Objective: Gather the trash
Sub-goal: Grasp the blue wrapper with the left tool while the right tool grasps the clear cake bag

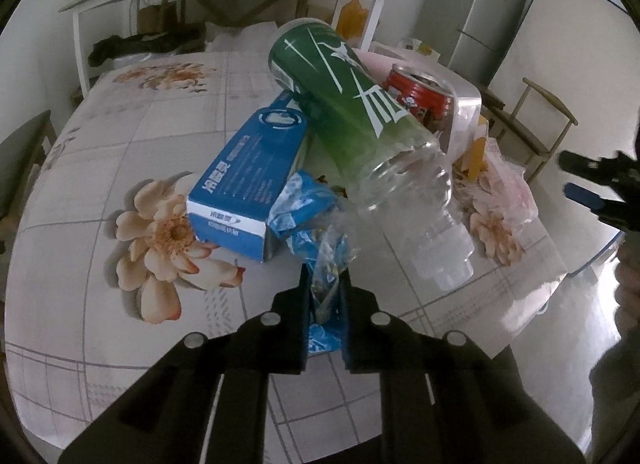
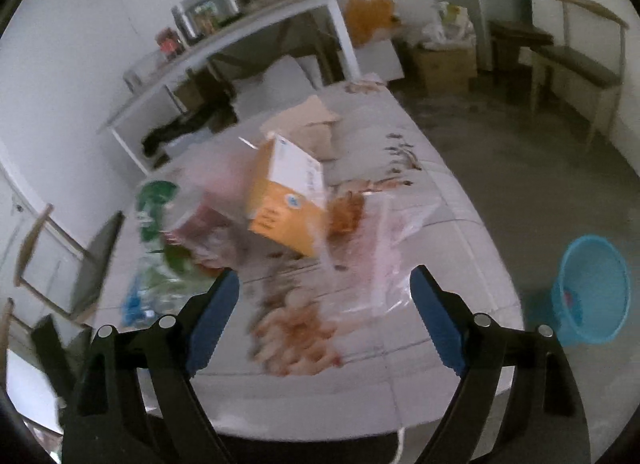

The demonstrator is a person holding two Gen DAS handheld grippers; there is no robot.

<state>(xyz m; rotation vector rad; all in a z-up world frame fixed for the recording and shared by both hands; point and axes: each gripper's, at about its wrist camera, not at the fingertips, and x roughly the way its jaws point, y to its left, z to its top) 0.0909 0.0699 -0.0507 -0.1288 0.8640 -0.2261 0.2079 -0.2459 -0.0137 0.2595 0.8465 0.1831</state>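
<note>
The left gripper (image 1: 325,288) has its fingers (image 1: 298,328) drawn nearly together on a crumpled blue and clear wrapper (image 1: 316,232), pinching its near end above the bench (image 1: 80,184), which wears a flowered cloth. Just beyond the wrapper a blue box (image 1: 248,180) lies on its side, and a green-labelled plastic bottle (image 1: 360,124) leans over it, its clear neck pointing toward the camera. Behind the bottle a red can (image 1: 416,94) shows with its top open, beside a white box (image 1: 464,104). At the right edge of this view the other gripper's dark tips reach in. The right gripper (image 2: 324,324) stands wide apart with nothing between its blue-padded fingers (image 2: 212,316); it hangs over the bench's near edge. The view is blurred, but ahead of it lie a thin clear bag (image 2: 380,248) and an orange and white box (image 2: 288,200), with the green bottle to the left. A blue bin (image 2: 592,292) stands on the floor to the right of the bench, well apart from the trash.
</note>
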